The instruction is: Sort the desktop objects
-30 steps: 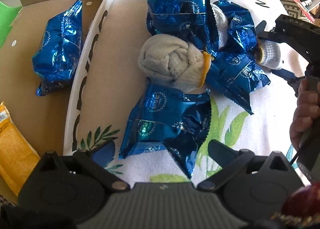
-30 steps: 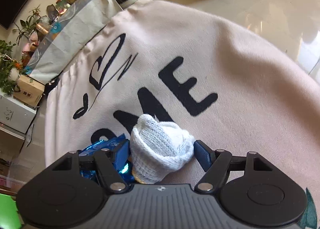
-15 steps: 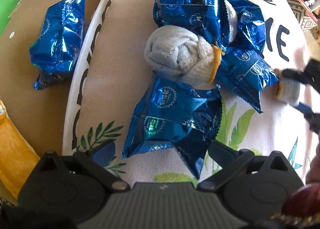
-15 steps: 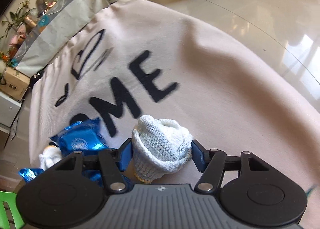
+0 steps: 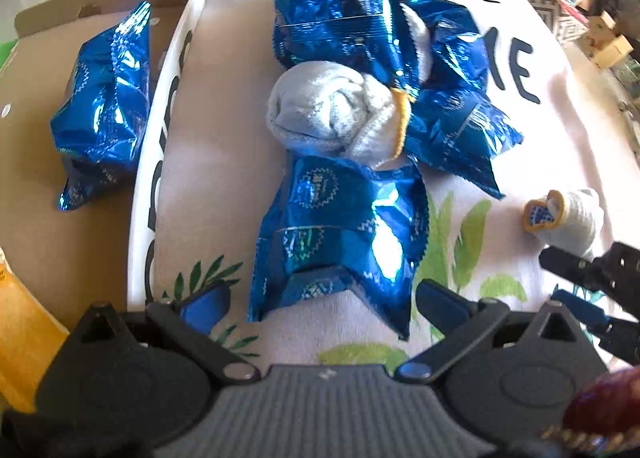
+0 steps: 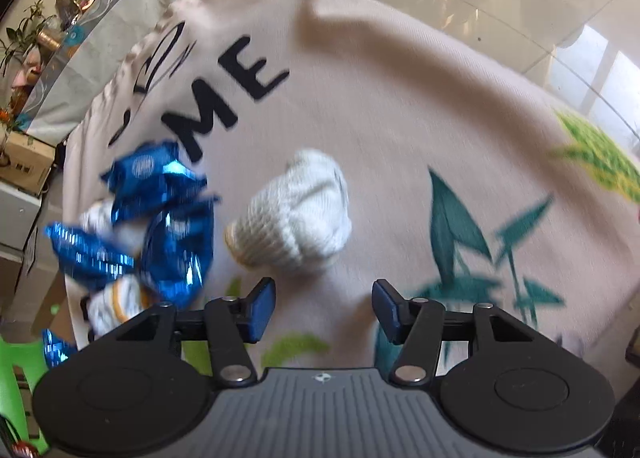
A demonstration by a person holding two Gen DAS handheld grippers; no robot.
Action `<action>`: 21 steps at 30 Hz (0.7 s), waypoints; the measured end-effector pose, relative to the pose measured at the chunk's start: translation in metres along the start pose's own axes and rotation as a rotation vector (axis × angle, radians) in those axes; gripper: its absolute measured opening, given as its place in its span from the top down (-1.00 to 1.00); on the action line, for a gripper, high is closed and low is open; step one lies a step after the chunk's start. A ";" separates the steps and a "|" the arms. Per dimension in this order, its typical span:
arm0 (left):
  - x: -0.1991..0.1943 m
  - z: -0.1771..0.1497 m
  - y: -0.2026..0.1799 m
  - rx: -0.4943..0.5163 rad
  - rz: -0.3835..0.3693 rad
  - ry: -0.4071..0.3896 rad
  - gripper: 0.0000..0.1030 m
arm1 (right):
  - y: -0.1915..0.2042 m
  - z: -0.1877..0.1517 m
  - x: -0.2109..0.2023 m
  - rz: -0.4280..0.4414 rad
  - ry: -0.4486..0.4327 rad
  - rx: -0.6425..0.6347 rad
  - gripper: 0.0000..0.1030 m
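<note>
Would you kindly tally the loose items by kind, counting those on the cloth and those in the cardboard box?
Blue foil packets: 5 (four on the cloth, one in the cardboard box)
White rolled knit bundles: 3 (one half hidden among packets)
Yellow packet: 1
Total: 9

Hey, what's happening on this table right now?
A person with a gripper in each hand is sorting blue foil packets and rolled white gloves on a printed tablecloth. The right gripper has its jaws closing with nothing between them; one rolled glove lies just ahead. The left gripper hovers open over a packet.
</note>
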State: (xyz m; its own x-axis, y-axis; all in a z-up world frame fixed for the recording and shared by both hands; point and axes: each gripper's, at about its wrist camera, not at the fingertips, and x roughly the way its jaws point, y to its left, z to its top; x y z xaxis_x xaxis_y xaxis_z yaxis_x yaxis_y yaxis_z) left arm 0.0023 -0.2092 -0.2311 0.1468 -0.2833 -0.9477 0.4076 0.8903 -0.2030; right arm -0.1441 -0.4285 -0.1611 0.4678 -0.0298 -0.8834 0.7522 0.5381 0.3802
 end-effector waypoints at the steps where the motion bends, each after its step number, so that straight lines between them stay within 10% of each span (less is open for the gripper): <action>1: 0.000 -0.002 -0.001 0.016 0.000 -0.003 -0.99 | -0.002 -0.006 -0.003 0.009 -0.001 -0.002 -0.06; 11: -0.003 -0.005 -0.012 0.138 0.044 -0.008 -0.99 | -0.004 -0.053 -0.025 0.004 -0.031 -0.075 -0.15; 21: -0.026 -0.009 0.005 0.027 -0.022 -0.074 -0.99 | -0.010 -0.063 -0.038 -0.001 -0.098 -0.049 -0.43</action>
State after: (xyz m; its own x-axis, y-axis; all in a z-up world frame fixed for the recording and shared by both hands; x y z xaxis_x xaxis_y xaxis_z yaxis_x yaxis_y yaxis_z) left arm -0.0082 -0.1940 -0.2094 0.2032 -0.3290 -0.9222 0.4354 0.8740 -0.2158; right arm -0.1981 -0.3800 -0.1486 0.5123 -0.1115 -0.8516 0.7300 0.5789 0.3634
